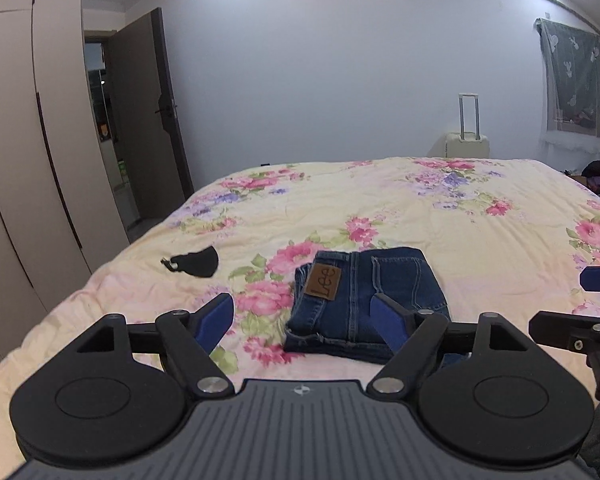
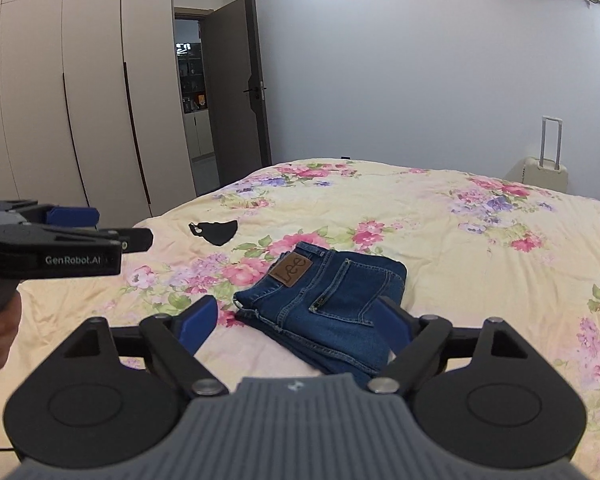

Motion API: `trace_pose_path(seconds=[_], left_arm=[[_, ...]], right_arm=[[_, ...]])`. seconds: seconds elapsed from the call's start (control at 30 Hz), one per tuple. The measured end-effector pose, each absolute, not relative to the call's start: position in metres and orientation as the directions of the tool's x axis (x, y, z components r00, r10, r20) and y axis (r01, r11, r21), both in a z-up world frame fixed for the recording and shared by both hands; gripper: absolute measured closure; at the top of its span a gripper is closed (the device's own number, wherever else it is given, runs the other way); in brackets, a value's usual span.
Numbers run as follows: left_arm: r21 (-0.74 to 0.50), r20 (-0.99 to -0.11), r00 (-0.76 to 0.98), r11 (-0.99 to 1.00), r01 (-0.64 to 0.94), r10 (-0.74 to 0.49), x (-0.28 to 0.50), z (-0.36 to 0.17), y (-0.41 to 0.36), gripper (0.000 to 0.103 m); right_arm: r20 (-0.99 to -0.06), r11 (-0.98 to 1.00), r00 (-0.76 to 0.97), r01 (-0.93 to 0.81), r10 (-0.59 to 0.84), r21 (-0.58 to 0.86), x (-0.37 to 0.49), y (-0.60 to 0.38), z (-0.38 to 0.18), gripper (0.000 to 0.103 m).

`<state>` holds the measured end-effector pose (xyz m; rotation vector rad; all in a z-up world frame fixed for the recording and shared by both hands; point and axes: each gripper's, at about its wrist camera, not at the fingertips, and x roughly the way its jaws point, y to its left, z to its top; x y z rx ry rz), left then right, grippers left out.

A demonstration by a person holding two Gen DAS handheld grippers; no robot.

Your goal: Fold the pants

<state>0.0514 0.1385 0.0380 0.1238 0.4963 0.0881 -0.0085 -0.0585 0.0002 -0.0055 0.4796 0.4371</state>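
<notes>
One folded jeans (image 1: 364, 304), one black mask (image 1: 196, 262), one suitcase (image 1: 466, 142) — two grippers.

Matt denim pants (image 1: 364, 304), leather patch (image 1: 322, 286)

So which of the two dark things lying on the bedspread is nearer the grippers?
The folded jeans with the Lee patch, just ahead of both open grippers; the small black mask lies farther off, toward the wardrobe.

Both wrist views face forward, slightly down (side by side) — sharing folded jeans (image 1: 364, 304) on bed (image 2: 460, 248).
</notes>
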Motion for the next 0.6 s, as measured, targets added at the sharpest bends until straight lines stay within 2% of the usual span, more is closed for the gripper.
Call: trace_pose_path(seconds=[0.13,0.33,0.6], left_arm=[[0.132,-0.486,0.865,0.989,-0.069,0.125,0.050,0.018,0.129,0.012],[0.092,-0.539,0.833,0.992,-0.089,0.125,0.056,-0.005,0.133,0.012],[0.106,-0.588,0.799,0.991,-0.084,0.130,0.073,-0.027,0.129,0.012]], right_arm=[[-0.467,0.923,0.800,-0.368,0.378,0.118,-0.013,-0.059,-0.015,0.022],[-0.490,0.945,0.813,-0.319,0.313,0.074,0.001,-0.050,-0.042,0.023],[-0.546,0.959,0.793,-0.270,0.270,0.083,0.035,-0.042,-0.074,0.023]])
